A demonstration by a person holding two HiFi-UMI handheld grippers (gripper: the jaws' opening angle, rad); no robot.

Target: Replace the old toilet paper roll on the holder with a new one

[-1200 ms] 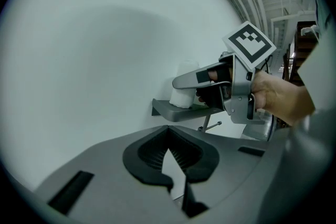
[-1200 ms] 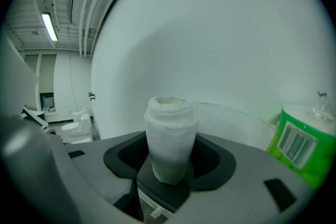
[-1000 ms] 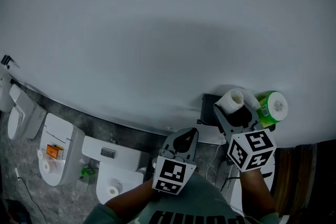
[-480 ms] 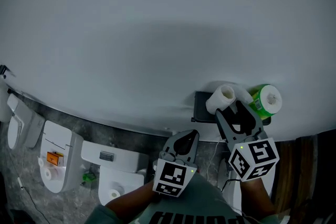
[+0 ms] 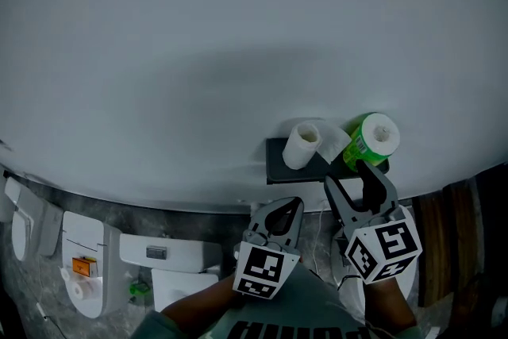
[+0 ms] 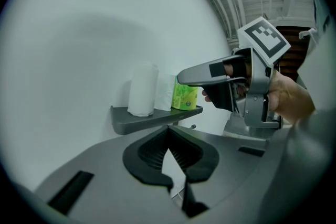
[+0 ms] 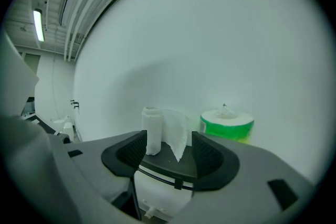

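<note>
A dark shelf (image 5: pixel 278 169) is fixed to the white wall. On it stands a thin white toilet roll (image 5: pixel 302 144) with a loose sheet hanging, and to its right a fresh roll in green wrap (image 5: pixel 369 140). My right gripper (image 5: pixel 349 175) is open just short of the shelf's front edge and holds nothing. Along its jaws (image 7: pixel 169 144) I see the thin roll (image 7: pixel 153 131) and the green roll (image 7: pixel 227 124) beyond, untouched. My left gripper (image 5: pixel 287 204) is shut and empty, lower and to the left. Its own view shows the shelf (image 6: pixel 157 118) and the right gripper (image 6: pixel 184 77).
White toilets (image 5: pixel 171 266) stand on the grey floor at lower left. A brown wooden panel (image 5: pixel 444 242) runs down the right edge. A white box (image 7: pixel 157 191) hangs under the shelf. The wall around the shelf is bare.
Both grippers have drawn back from the shelf. The right gripper's tips were up at the thin roll and now sit below the shelf edge. Both rolls stay on the shelf.
</note>
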